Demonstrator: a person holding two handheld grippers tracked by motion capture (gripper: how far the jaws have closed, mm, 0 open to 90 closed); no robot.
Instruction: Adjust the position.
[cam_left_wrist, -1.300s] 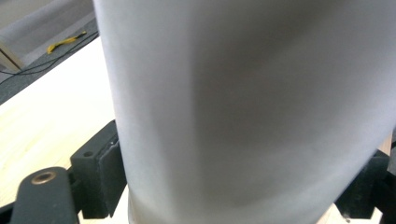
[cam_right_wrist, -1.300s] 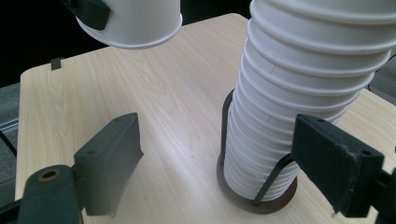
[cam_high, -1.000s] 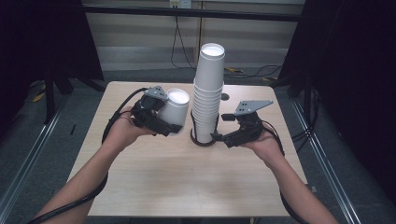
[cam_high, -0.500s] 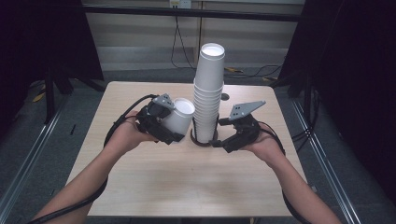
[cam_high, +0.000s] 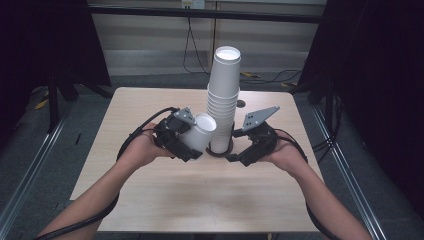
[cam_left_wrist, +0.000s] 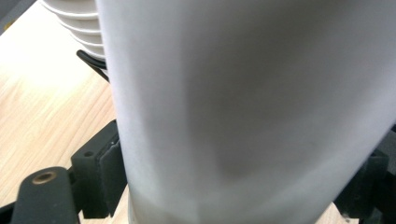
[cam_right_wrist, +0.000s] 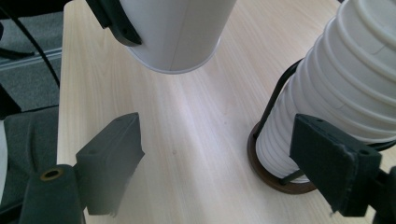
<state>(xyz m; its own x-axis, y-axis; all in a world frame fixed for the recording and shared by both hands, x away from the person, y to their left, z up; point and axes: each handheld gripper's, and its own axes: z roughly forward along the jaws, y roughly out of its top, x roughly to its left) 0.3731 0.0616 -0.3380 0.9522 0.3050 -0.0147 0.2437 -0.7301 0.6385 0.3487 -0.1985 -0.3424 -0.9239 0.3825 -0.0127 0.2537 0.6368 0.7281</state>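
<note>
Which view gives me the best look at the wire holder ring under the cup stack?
The right gripper view: the holder ring lies close, its brown base and black wire upright clear beside the cup stack. The high view shows it small, as a dark ring at the stack's foot. The left gripper view shows a black sliver behind the held cup.

In your left gripper view the white cup sits so close that its rim and base run past the picture's edges, and it hides most of the cup stack and the desk behind it. In your right gripper view the stack's top is cut off, and its holder ring lies partly behind a jaw.
</note>
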